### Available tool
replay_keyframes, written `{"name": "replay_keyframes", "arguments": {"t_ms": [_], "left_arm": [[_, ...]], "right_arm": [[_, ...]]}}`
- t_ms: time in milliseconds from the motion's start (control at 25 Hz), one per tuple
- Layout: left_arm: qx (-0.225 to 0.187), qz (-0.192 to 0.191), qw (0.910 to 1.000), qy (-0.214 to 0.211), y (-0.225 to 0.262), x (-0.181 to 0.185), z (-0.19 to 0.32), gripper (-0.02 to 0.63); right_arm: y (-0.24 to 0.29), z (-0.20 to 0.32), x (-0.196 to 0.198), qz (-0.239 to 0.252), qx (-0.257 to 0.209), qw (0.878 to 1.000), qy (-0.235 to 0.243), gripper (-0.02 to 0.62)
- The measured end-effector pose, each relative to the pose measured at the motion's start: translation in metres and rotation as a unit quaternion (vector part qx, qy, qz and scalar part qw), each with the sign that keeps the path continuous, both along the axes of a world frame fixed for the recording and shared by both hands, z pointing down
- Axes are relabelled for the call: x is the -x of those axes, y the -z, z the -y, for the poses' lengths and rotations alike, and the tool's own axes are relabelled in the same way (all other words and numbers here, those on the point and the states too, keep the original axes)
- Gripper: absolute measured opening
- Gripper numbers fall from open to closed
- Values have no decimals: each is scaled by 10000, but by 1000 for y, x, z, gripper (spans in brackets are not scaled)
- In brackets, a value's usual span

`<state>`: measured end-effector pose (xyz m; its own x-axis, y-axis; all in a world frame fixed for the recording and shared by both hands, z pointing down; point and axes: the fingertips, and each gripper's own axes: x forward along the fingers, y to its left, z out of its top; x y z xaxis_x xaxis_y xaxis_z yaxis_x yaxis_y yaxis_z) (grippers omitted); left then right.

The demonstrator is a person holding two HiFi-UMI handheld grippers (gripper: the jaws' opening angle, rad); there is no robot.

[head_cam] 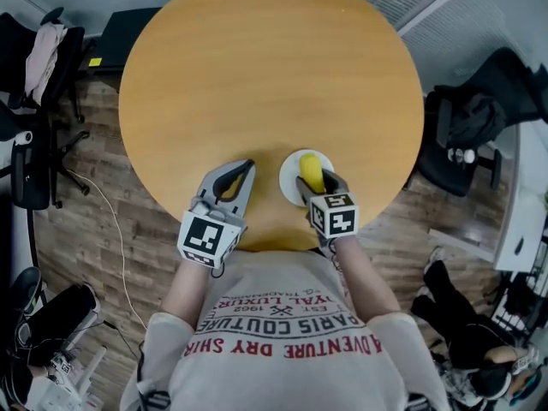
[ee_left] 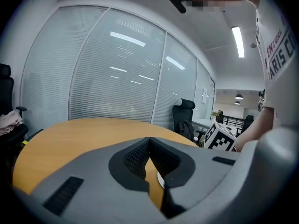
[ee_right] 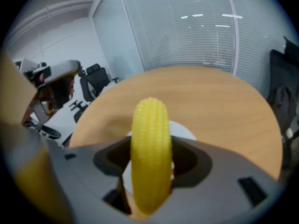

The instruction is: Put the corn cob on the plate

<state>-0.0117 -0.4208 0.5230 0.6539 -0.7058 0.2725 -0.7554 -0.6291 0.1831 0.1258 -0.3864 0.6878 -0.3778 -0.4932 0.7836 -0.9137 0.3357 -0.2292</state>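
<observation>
Entry one: yellow ribbed corn cob (head_cam: 312,172), clamped about its middle by the right hand-held gripper (head_cam: 315,183), whose jaws press against its two sides. The cob points away along the jaws, directly over the small round white plate (head_cam: 288,176), which lies near the person's edge of the round wooden tabletop (head_cam: 257,75). We judge this hold to serve the set-down: the cob is over its target, and only lowering or release seems left. Entry two: left hand-held gripper (head_cam: 249,164), jaws brought fully together with nothing between them, beside the plate but apart from it. We take it to be idle and out of the way. Not made out: whether the cob's underside touches the plate, since cob and jaws cover the plate's centre in both the head view and the right gripper view. The plate's near rim is hidden under the right gripper, and the cob's near end is cut off behind the jaws.
</observation>
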Motion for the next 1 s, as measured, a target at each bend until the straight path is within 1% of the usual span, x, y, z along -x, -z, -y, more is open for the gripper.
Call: {"name": "replay_keyframes", "arguments": {"t_ms": [160,360,480,560,800,1000], "left_arm": [[136,-42,9999,87,-3,3,8,34],[81,67,9999,34,-11,4,7,34],[151,50,9999,9,-13,1,6,34],[124,40,9999,2,-12,1,6,34],[166,18,9998,117,-17,9,6,34],[155,92,9998,115,-14,10,5,34]], "right_arm": [[-10,6,3,-39,118,9999,31,270],[-17,8,10,-127,213,9996,143,270],[-24,9,11,-189,324,9992,133,270],[-26,9,11,-237,359,9990,126,270],[-27,9,14,-616,257,9972,350,270],[-26,9,15,-425,351,9983,207,270]]}}
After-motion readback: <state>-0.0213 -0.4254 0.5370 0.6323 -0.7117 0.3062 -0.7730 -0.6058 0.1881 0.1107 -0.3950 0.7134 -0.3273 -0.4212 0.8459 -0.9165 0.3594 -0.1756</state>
